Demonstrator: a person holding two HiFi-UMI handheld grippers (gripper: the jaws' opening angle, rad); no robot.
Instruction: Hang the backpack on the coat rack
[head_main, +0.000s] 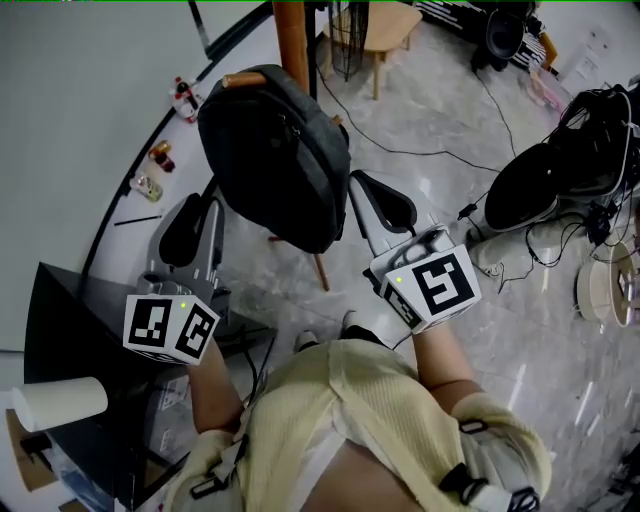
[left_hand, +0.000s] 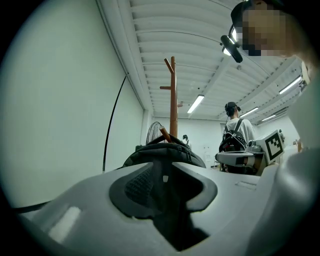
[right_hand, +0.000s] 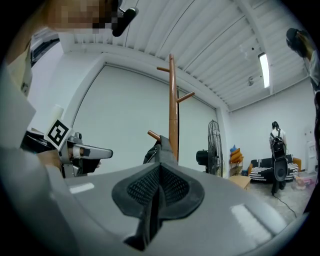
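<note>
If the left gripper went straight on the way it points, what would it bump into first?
Most likely the backpack, hanging on the coat rack just beyond the left gripper; how far off is hard to judge.

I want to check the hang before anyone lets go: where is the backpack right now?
In the head view the backpack is at upper centre, hanging against the coat rack pole with its top by a low peg.

Head view steeply down; gripper views level, both facing coat rack (left_hand: 173, 100).
</note>
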